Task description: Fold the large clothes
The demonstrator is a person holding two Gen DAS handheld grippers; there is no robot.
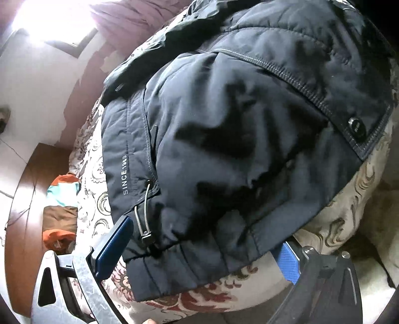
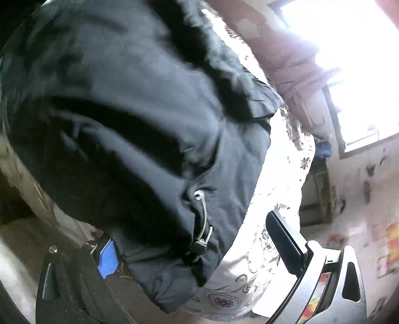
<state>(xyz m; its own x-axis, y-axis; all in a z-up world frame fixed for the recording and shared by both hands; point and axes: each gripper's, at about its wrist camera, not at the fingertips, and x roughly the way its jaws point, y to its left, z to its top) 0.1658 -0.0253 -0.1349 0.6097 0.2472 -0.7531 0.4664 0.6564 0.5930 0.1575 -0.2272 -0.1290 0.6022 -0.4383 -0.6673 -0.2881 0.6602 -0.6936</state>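
Left wrist view: at the far left edge a wooden surface [image 1: 27, 179] carries orange, teal and brown cloth [image 1: 62, 206], with a bright window [image 1: 49, 20] in the upper left corner. Moving right, a floral bedspread [image 1: 94, 199] runs diagonally down the frame, and on it lies the dark navy jacket [image 1: 224, 124], which fills the centre and upper right. Its hem band reads "SINCE 1988", a drawcord with a toggle [image 1: 147, 236] hangs at the lower hem, and a zipper line and a snap button [image 1: 355, 125] sit toward the right. The left gripper [image 1: 199, 251] stands open at the bottom of the frame: one blue finger at lower left beside the hem, the other at lower right partly under the jacket's edge, with the hem lying between them, not clamped.

Right wrist view, which is blurred: the jacket [image 2: 124, 124] fills the left and centre, its drawcord toggle [image 2: 199, 244] low in the middle. The right gripper [image 2: 197, 249] is also spread wide, a blue-padded finger at lower left tucked against the jacket's edge and a dark finger at lower right over the bedspread [image 2: 249, 261], apart from the fabric. A curtain [image 2: 286, 62] and window [image 2: 349, 62] occupy the upper right.
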